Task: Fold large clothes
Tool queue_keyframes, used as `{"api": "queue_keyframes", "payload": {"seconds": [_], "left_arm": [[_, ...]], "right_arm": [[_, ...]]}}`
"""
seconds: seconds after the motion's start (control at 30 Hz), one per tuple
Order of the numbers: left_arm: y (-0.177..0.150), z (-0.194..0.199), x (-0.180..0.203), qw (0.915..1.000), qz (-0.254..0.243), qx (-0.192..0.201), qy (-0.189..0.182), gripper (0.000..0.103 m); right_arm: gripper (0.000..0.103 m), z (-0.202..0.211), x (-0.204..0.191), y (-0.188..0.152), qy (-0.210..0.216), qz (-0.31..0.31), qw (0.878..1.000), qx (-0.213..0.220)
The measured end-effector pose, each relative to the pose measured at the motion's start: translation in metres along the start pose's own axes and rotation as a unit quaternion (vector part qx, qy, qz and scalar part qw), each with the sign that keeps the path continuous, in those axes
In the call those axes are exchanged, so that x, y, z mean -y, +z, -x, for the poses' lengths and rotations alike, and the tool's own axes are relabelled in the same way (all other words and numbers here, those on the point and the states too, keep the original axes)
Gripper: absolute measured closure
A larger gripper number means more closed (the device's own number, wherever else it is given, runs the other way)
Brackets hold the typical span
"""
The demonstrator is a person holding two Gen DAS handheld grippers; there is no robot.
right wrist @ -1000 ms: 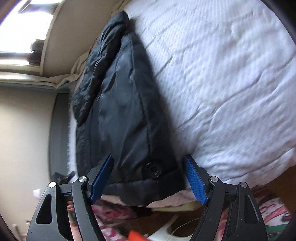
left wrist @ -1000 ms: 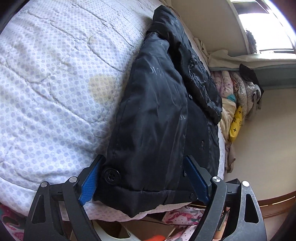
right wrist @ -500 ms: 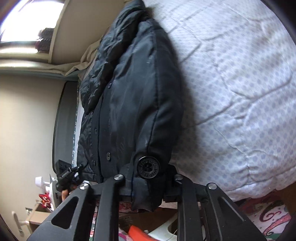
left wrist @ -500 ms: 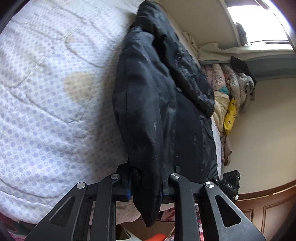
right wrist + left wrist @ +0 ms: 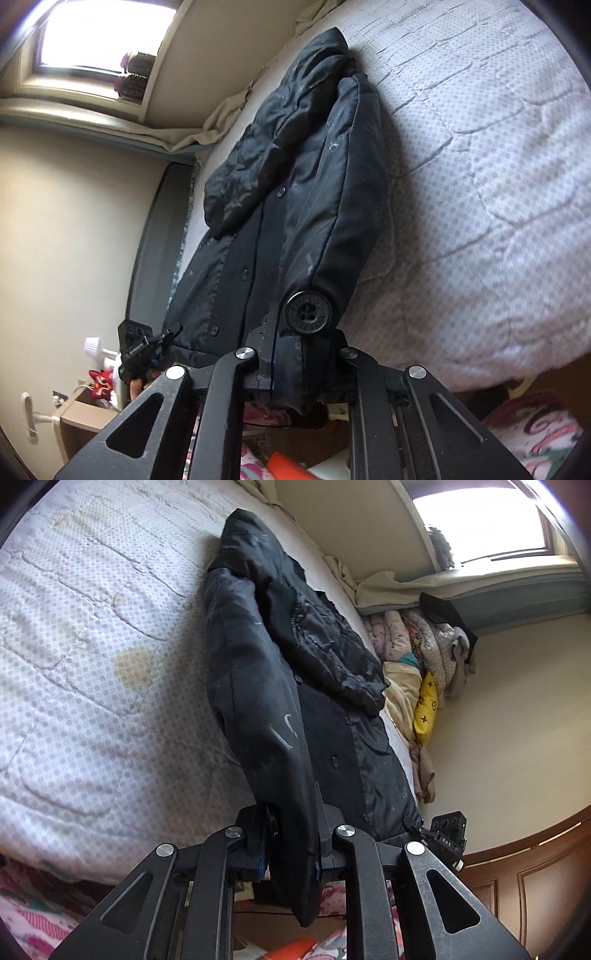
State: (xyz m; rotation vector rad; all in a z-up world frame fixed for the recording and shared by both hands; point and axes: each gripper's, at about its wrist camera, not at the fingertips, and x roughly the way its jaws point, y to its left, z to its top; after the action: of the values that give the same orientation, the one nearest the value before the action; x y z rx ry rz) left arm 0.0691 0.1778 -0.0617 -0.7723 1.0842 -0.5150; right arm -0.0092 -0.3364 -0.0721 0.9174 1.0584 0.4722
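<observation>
L gripper (image 5: 291,843): jaws just closed, clamped on hem edge of black coat (image 5: 258,686). R gripper (image 5: 295,369): likewise clamped on hem, w/ large black button (image 5: 308,312) seen just above pads. Coat is laid lengthwise on dotted quilted bedspread (image 5: 81,664), near bed's edge; held end is raised off bed. Fabric dark, faint pale lettering, small buttons down front, crumpled shiny part folded over far end. Pads mostly hidden by cloth; hem tip is hung below jaws.
</observation>
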Motion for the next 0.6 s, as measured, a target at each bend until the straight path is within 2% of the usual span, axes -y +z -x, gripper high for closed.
{"api": "queue_keyframes", "payload": {"seconds": [0.4, 0.6], "left_arm": [[-0.027, 0.04, 0.015, 0.9996, -0.014, -0.007, -0.023, 0.084], [-0.003, 0.039, 0.022, 0.9992, -0.001, 0.002, -0.04, 0.084]], "right_arm": [[0.094, 0.048, -0.01, -0.031, 0.03, -0.006, 1.0, 0.006], [0.094, 0.051, -0.02, -0.014, 0.039, 0.002, 0.999, 0.01]]}}
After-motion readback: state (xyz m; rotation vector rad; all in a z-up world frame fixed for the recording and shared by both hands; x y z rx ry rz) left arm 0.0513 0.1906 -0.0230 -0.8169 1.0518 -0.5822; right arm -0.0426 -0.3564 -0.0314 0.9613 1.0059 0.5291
